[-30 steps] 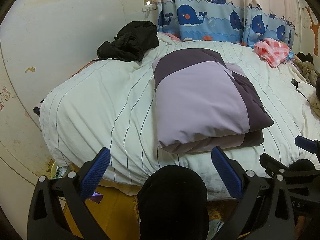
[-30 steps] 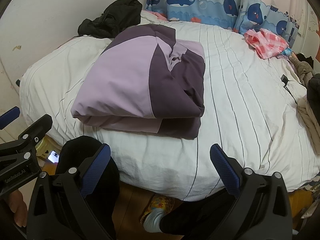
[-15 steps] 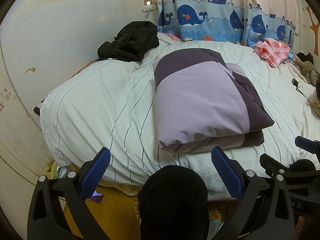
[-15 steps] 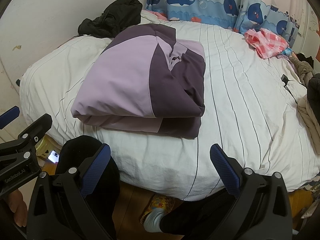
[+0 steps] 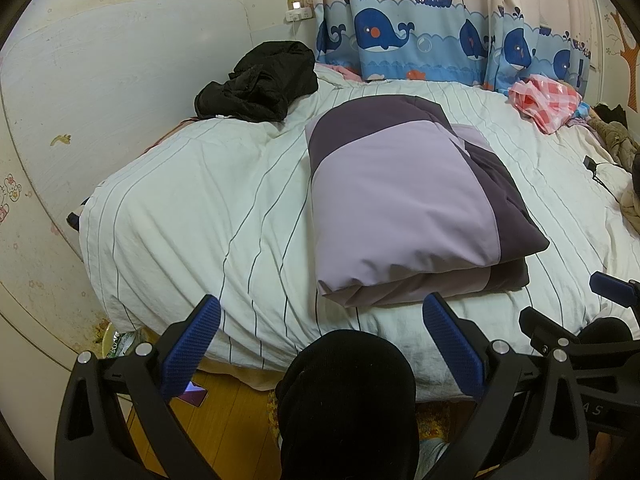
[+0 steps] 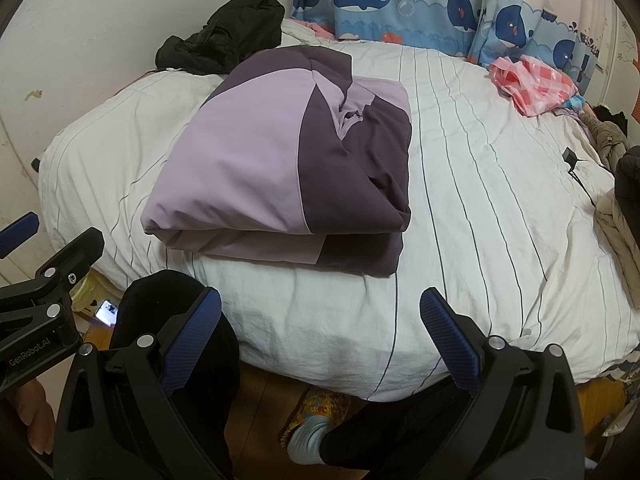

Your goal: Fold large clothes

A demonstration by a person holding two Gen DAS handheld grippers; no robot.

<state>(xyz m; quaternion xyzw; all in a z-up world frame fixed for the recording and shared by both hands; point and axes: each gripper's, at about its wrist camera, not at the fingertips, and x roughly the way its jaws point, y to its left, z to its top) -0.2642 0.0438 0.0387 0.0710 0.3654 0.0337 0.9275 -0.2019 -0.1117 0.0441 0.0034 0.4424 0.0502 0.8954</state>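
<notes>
A large lilac and dark purple garment (image 5: 404, 200) lies folded into a thick rectangle on the white striped bed (image 5: 208, 208); it also shows in the right wrist view (image 6: 280, 168). My left gripper (image 5: 320, 348) is open and empty, held off the near edge of the bed, below the bundle's front edge. My right gripper (image 6: 320, 336) is open and empty too, held before the bed's near edge, just right of the bundle. Neither touches the fabric.
A black garment (image 5: 260, 82) is heaped at the bed's far left. A pink checked cloth (image 5: 544, 100) lies at the far right by the whale curtain (image 5: 420, 36). More clothes and a charger cable (image 6: 576, 164) sit at the right edge. My dark-clad knees (image 5: 344, 392) are below.
</notes>
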